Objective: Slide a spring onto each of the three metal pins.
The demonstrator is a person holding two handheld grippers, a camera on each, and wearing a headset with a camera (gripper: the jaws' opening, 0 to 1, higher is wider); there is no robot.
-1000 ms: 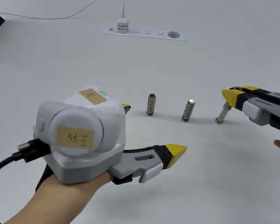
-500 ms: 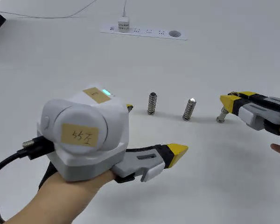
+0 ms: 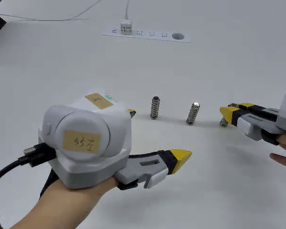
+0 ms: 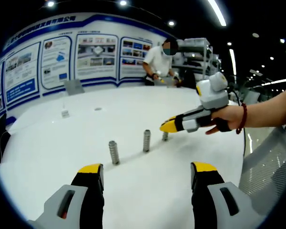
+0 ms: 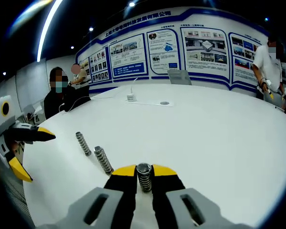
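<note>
WORKBENCH, SPRING ASSEMBLY: A person's hand holds the white-bodied left gripper above a glossy white counter at 7 o'clock in the head view, its yellow-tipped black fingers spread wide apart with nothing between them. At 3 o'clock the matching right gripper reaches in low. The right gripper view shows its yellow tips pressed against both sides of a slim metal pin sleeved in a grey coil spring, which stands upright on the counter. Toward 9 o'clock of that pin, the middle spring-sleeved pin and the end spring-sleeved pin stand in the same row, free of both grippers. At 12 o'clock a flat white power strip lies on the counter with a white plug-in adapter seated in it, and a thin grey cable trails toward 10 o'clock. In the left gripper view, blue-and-white display boards line the curved wall under bright ceiling strip lights, and a standing person in a white shirt works at the counter's far edge at 12 o'clock. Two seated people appear at 9 o'clock in the right gripper view
</note>
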